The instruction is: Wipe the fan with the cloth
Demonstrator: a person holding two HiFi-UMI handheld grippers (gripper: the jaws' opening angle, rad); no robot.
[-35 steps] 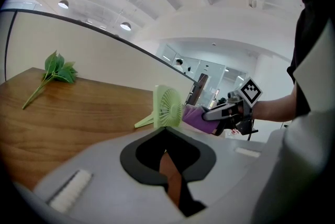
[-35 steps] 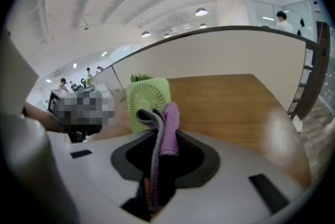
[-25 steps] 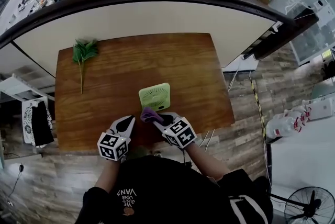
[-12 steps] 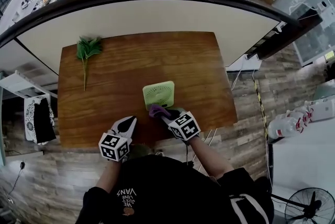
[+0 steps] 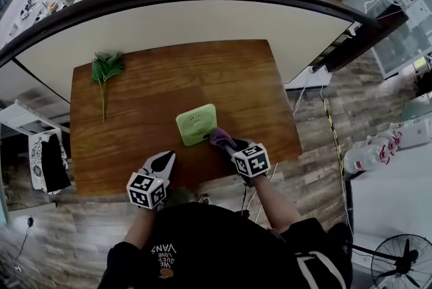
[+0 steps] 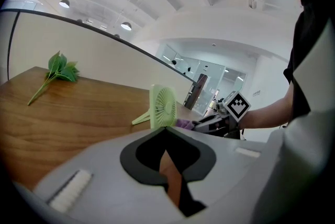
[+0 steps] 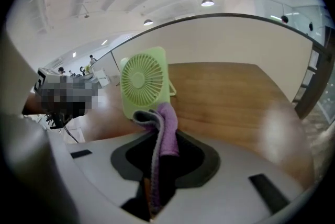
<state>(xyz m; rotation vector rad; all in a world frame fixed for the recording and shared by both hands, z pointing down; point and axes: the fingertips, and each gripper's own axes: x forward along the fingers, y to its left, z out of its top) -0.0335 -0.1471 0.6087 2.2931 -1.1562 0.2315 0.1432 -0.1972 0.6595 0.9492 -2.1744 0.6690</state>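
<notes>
A small light-green fan (image 5: 197,124) stands upright on the wooden table (image 5: 169,78), propped on its stand. My right gripper (image 5: 229,144) is shut on a folded purple cloth (image 5: 221,139) at the fan's near right corner. In the right gripper view the cloth (image 7: 165,129) sticks up from between the jaws of the right gripper (image 7: 158,150), and its tip overlaps the lower edge of the fan (image 7: 142,81). My left gripper (image 5: 168,155) is shut and empty near the table's front edge, left of the fan (image 6: 164,107).
A green leafy sprig (image 5: 106,68) lies at the table's far left corner. A curved white counter (image 5: 202,17) runs behind the table. The table's front edge (image 5: 135,190) is just under my left gripper.
My right gripper has carried the purple cloth to the right, from in front of the fan to its near right corner. The left gripper has stayed put.
</notes>
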